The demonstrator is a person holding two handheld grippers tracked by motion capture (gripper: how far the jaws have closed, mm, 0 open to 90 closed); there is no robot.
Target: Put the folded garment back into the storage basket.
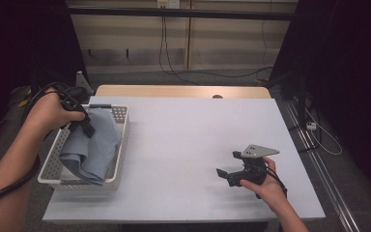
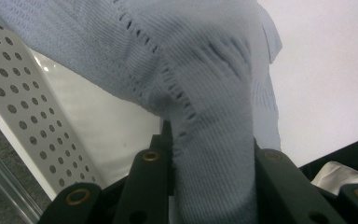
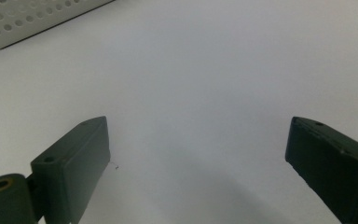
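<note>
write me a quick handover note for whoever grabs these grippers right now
Left gripper: shut on the blue-grey knit cloth, holding it over the white perforated basket at the table's left edge.
Right gripper: open, empty, low over the bare white table.
Done: cloth gripped, bunched and partly lifted; its lower folds hang inside the basket.
Left, likely: bring the cloth out onto the table, perhaps using the right gripper.

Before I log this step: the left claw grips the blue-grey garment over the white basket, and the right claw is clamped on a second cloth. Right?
Not quite. The right claw stands open over the bare table, holding nothing, as the right gripper view shows. The left claw does grip the blue-grey garment over the white basket.
</note>
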